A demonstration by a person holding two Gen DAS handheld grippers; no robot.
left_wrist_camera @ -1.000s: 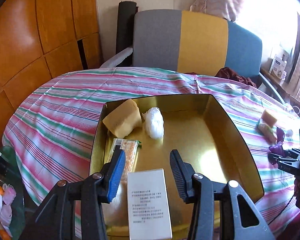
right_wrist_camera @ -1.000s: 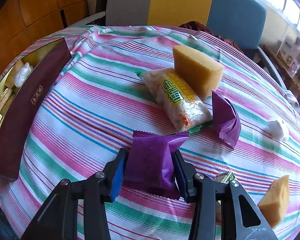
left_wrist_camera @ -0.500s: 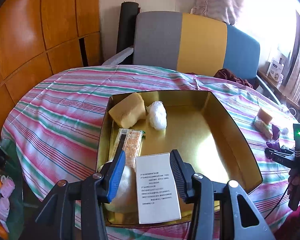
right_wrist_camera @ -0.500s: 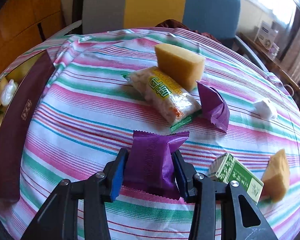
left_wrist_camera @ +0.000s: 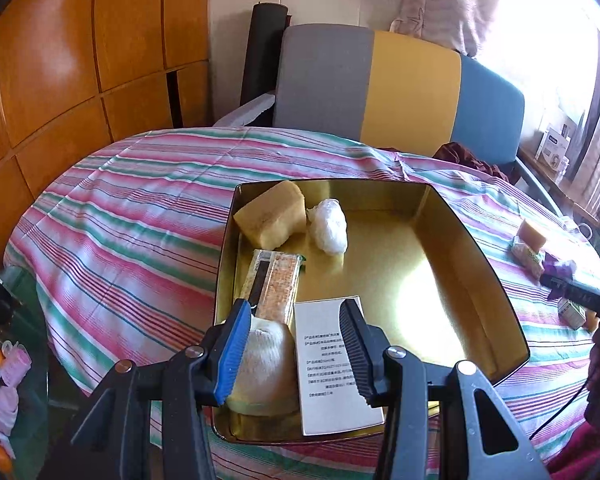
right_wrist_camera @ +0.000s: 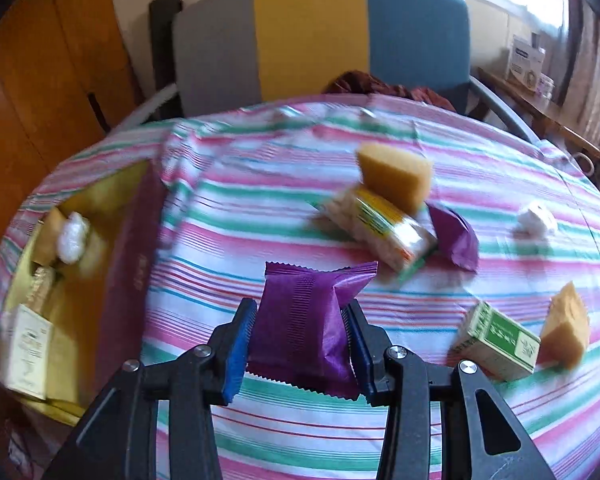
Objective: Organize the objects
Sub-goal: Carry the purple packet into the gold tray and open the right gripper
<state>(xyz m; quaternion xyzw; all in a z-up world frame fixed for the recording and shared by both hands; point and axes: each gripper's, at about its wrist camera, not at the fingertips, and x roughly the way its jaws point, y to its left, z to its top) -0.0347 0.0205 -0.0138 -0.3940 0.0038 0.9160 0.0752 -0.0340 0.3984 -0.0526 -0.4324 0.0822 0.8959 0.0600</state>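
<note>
Between the right gripper [right_wrist_camera: 300, 344] pads sits a crinkled purple foil packet [right_wrist_camera: 306, 324], clamped for carrying left to the gold-lined tin tray [left_wrist_camera: 476, 248] — where the left gripper [left_wrist_camera: 296, 346] hovers, spread and empty.

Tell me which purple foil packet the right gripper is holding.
The flat purple foil packet clamped in the right gripper, nearest the camera. The other purple packet lies farther off, beside the clear yellow-labelled snack bag.
</note>
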